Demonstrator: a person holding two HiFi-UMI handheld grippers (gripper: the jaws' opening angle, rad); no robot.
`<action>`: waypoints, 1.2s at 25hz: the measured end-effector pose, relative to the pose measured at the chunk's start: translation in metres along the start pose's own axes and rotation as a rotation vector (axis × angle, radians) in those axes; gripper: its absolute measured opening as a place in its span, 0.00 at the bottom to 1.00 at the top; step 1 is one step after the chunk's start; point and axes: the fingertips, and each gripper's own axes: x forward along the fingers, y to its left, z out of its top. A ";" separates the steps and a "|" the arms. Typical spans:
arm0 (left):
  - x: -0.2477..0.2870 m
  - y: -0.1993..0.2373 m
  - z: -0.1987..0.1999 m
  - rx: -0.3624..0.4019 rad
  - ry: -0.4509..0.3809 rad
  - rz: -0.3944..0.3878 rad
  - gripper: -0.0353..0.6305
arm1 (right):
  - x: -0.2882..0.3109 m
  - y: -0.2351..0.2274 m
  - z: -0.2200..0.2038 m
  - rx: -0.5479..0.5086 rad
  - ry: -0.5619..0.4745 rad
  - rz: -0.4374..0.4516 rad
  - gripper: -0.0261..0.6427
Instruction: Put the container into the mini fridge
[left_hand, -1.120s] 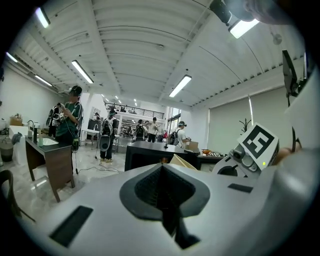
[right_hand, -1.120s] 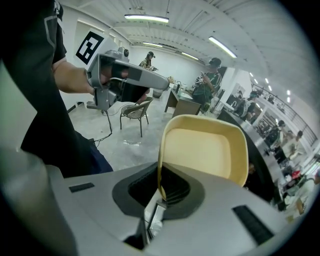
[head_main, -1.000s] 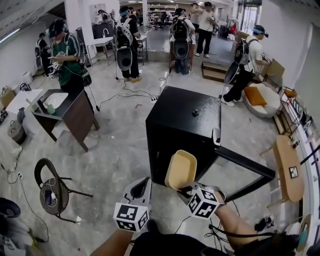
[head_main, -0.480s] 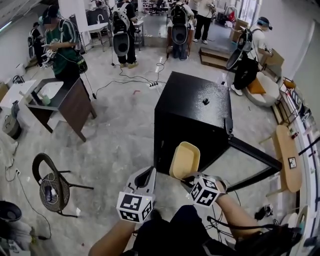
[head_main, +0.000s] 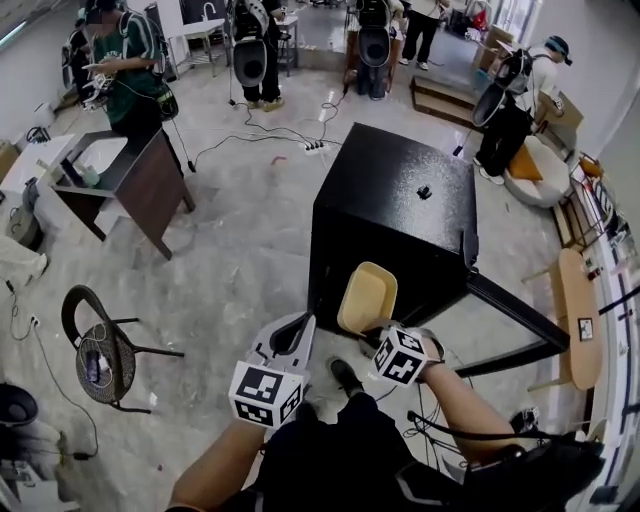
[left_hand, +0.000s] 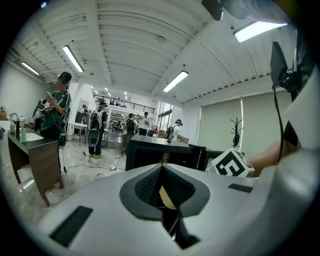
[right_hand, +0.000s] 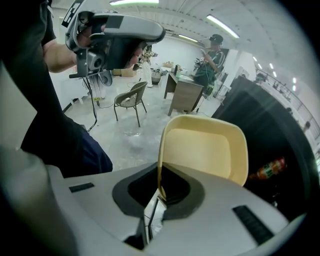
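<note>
A pale yellow container hangs tilted on edge just in front of the black mini fridge. My right gripper is shut on its lower rim. In the right gripper view the container stands up from the jaws, and the dark fridge inside is to the right with a bottle in it. The fridge door stands open to the right. My left gripper hovers left of the container, shut and holding nothing. The left gripper view faces the fridge.
A small black object lies on the fridge top. A wooden desk and a wire chair stand on the left. Cables run over the floor behind. Several people stand at the back. A wooden bench is on the right.
The fridge has come a little nearer in the head view and now sits higher in it. The right gripper still holds the container before the fridge opening. The left gripper has barely moved.
</note>
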 end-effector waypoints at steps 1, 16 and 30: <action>0.002 0.002 0.001 -0.001 -0.003 -0.002 0.06 | 0.005 -0.004 0.001 -0.002 -0.006 0.007 0.07; 0.038 0.036 -0.011 0.003 0.024 0.064 0.06 | 0.084 -0.071 -0.015 0.014 0.028 0.039 0.07; 0.066 0.048 -0.033 0.045 0.036 0.074 0.06 | 0.147 -0.112 -0.022 0.064 0.078 0.048 0.07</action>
